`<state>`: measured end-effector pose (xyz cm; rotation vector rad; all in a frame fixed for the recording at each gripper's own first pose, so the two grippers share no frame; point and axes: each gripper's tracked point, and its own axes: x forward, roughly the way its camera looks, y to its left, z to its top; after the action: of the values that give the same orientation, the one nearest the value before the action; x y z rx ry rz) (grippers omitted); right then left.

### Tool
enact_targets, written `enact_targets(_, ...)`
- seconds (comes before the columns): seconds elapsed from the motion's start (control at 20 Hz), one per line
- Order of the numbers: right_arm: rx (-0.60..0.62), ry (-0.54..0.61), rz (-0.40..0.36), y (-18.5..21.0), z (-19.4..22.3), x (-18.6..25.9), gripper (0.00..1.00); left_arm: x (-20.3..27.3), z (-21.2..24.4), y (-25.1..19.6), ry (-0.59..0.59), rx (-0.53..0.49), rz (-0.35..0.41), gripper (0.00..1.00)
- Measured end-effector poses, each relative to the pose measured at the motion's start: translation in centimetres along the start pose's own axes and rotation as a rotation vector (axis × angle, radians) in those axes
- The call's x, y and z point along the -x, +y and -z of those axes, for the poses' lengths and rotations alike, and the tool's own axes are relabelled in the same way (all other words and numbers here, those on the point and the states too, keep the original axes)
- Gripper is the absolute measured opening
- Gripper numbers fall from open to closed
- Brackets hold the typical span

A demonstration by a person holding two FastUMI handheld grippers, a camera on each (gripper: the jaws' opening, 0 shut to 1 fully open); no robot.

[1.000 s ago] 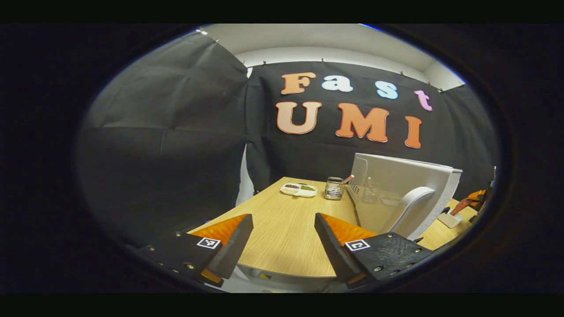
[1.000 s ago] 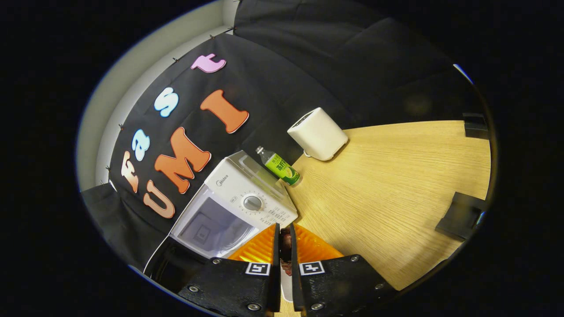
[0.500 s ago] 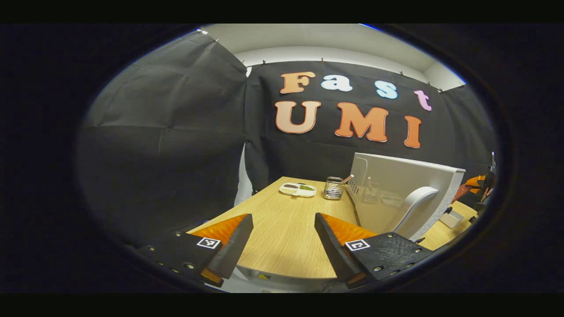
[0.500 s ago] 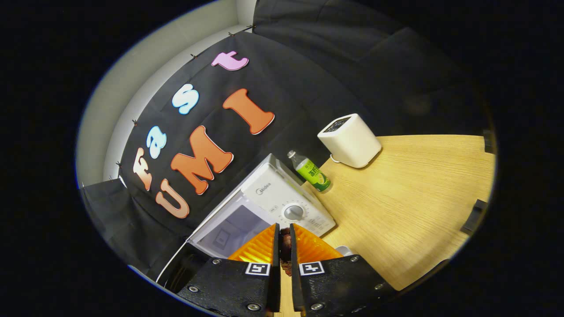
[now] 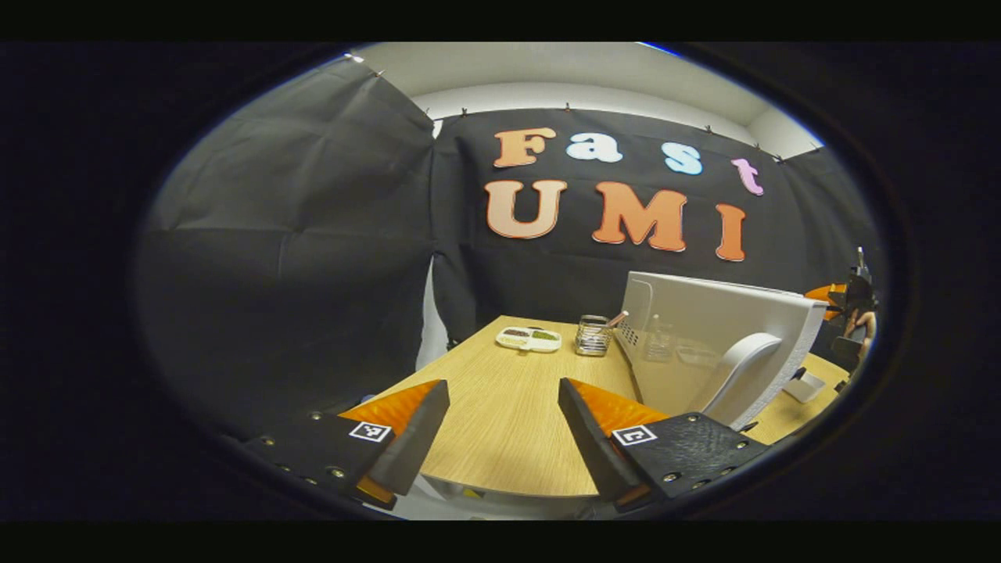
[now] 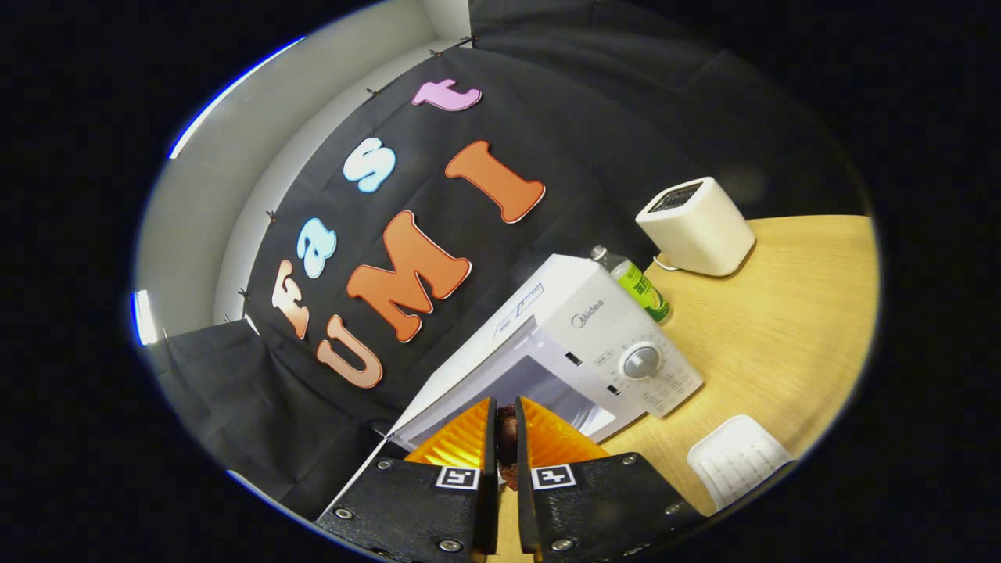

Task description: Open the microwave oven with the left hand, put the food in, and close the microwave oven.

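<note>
A staged recording booth, not a real kitchen: black cloth walls (image 5: 289, 258) hang around 1 wooden table (image 5: 508, 414) holding a microwave oven (image 6: 594, 344) and a drink bottle (image 6: 637, 285).

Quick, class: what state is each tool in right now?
Left tool: open, holding nothing.
Right tool: closed on a small dark piece of food.

Food (image 6: 507, 438) mostly buried between the right gripper (image 6: 507, 422) fingers, kind unclear; microwave (image 6: 579, 352) cavity blocked by them; far tray (image 5: 529, 338) contents too small to identify
</note>
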<state>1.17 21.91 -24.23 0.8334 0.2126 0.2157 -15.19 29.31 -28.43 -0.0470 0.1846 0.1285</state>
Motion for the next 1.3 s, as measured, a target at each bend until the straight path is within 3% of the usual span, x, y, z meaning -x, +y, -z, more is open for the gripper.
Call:
enact_targets(0.25, -0.060, 0.012, -0.030, 2.1, 2.9, -4.0, 0.10, -0.2, 0.0, 0.5, 0.003, -0.009, -0.015, 0.87)
enact_targets(0.3, -0.071, 0.010, -0.031, 2.4, 3.5, -4.8, 0.05, -0.3, 0.2, 0.4, 0.011, 0.006, -0.011, 0.86)
enact_targets(0.4, -0.091, 0.024, -0.034, 2.9, 5.0, -6.6, 0.10, -0.5, 0.1, 0.2, 0.013, 0.020, -0.006, 0.87)
enact_targets(0.75, -0.078, 0.025, 0.032, 1.3, 8.6, -12.5, 0.10, -1.1, -0.4, 1.3, 0.007, -0.001, -0.027, 0.86)
enact_targets(1.0, -0.069, -0.004, 0.128, -1.9, 9.2, -15.5, 0.10, -1.5, -0.1, 1.8, 0.019, 0.004, -0.038, 0.86)
enact_targets(1.3, -0.018, -0.008, 0.170, -3.3, 9.0, -17.1, 0.10, -1.8, 0.0, 1.9, 0.021, 0.009, -0.043, 0.86)
